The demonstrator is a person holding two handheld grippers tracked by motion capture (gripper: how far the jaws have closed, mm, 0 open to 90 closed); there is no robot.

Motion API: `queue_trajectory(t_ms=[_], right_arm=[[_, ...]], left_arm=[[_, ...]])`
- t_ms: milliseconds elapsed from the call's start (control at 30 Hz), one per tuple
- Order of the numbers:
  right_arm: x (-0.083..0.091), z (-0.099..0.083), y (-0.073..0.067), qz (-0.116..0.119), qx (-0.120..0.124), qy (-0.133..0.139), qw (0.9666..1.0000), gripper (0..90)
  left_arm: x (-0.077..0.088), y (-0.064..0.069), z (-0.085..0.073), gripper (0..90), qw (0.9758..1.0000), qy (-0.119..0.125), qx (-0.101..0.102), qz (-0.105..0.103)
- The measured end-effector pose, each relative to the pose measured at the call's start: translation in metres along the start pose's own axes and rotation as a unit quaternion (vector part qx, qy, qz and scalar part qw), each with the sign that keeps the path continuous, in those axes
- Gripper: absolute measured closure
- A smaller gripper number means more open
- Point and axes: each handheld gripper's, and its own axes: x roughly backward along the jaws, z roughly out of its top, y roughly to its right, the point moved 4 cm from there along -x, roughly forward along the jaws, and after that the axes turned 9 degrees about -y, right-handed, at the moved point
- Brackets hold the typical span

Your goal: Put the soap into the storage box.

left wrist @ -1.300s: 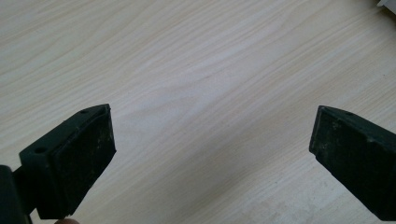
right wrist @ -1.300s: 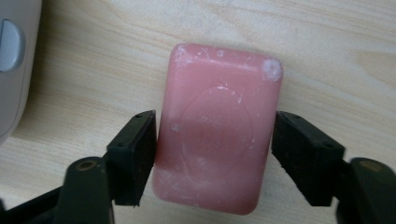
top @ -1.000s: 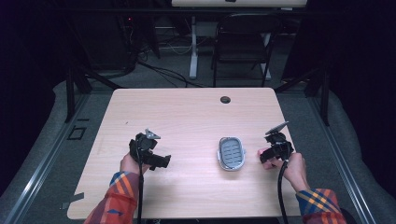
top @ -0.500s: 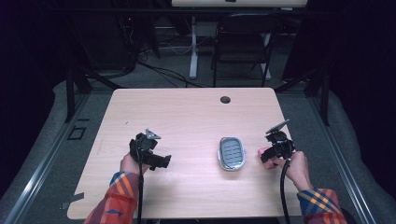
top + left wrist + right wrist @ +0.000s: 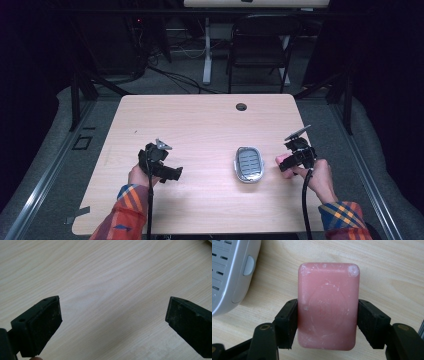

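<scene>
Pink soap bar (image 5: 327, 306), clamped at its long sides by right gripper (image 5: 327, 322), just beside grey slotted soap dish (image 5: 249, 164) on bench (image 5: 200, 125); left gripper (image 5: 113, 322) fingers wide apart, empty; advice: carry level, lower flat into dish, then release.

The counter (image 5: 200, 125) is pale matt wood grain. The pink soap (image 5: 328, 306) looks waxy, scuffed white. The dish (image 5: 227, 272) is smooth grey plastic. The tongs' pads (image 5: 43, 325) are matt black, dusty.
</scene>
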Motion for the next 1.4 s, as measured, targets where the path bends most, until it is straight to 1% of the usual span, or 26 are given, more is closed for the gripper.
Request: queue_trajectory(t_ms=[33,133,233,367,467,533,567,600,667,733,767,900,933,1033,1133,1233,1333,1367,1400], right_arm=[[0.001,0.000,-0.001,0.003,0.006,-0.003,1.0000,36.6],[0.002,0.000,-0.002,0.000,0.009,-0.004,1.0000,36.6],[0.006,0.000,-0.003,0.001,0.011,0.005,0.9999,36.6],[0.009,0.000,-0.004,0.001,0.015,0.007,0.9999,36.6],[0.010,0.000,-0.005,-0.002,0.013,0.009,0.9999,36.6],[0.011,0.000,-0.006,-0.002,0.017,0.007,0.9998,36.6],[0.011,0.000,-0.007,0.001,0.011,0.015,0.9998,36.6],[0.013,-0.001,-0.007,0.000,0.015,0.010,0.9998,36.6],[0.015,-0.001,-0.008,0.002,0.019,0.009,0.9998,36.6],[0.016,-0.001,-0.010,0.006,0.014,0.018,0.9997,36.6],[0.018,-0.001,-0.010,0.005,0.020,0.011,0.9997,36.6],[0.021,-0.002,-0.012,0.003,0.023,0.010,0.9997,36.6],[0.023,-0.002,-0.012,0.005,0.028,0.006,0.9996,36.6],[0.026,-0.001,-0.014,0.003,0.028,0.012,0.9995,36.6],[0.031,0.000,-0.016,0.005,0.033,0.015,0.9993,36.6],[0.035,0.002,-0.019,0.004,0.036,0.018,0.9992,36.6],[0.035,0.002,-0.020,0.003,0.036,0.018,0.9992,36.6],[0.036,0.003,-0.020,0.005,0.042,0.014,0.9990,36.6],[0.036,0.003,-0.020,0.005,0.042,0.014,0.9990,36.6]], left_arm=[[0.001,0.000,0.000,0.4,1.0000,0.001,0.000,0.001],[0.001,0.000,-0.001,0.5,1.0000,-0.001,0.000,0.002],[0.001,0.001,0.000,0.6,1.0000,-0.002,-0.003,0.005],[0.001,0.001,0.000,0.6,1.0000,-0.003,-0.005,0.003],[0.001,0.002,-0.001,0.6,1.0000,-0.001,-0.006,0.006],[0.002,0.002,0.000,0.6,1.0000,0.000,-0.006,0.007],[0.002,0.002,0.000,0.6,1.0000,0.000,-0.007,0.007],[0.002,0.003,0.000,0.6,1.0000,0.000,-0.007,0.006],[0.001,0.003,0.000,0.6,1.0000,-0.001,-0.008,0.004],[0.001,0.004,0.001,0.7,0.9999,-0.001,-0.009,0.007],[0.001,0.004,0.001,0.6,0.9999,-0.001,-0.010,0.007],[0.000,0.004,0.001,0.6,0.9999,-0.002,-0.012,0.006],[0.000,0.004,0.001,0.7,0.9999,-0.002,-0.012,0.006],[0.000,0.004,0.001,0.6,0.9999,-0.002,-0.011,0.005],[0.000,0.004,0.001,0.6,0.9999,-0.002,-0.010,0.006],[0.000,0.004,0.001,0.7,0.9999,-0.008,-0.013,0.007],[-0.001,0.005,0.001,0.8,0.9998,-0.008,-0.014,0.006],[0.000,0.004,0.001,0.8,0.9999,-0.008,-0.013,0.007],[0.000,0.004,0.001,0.8,0.9999,-0.008,-0.013,0.007]])
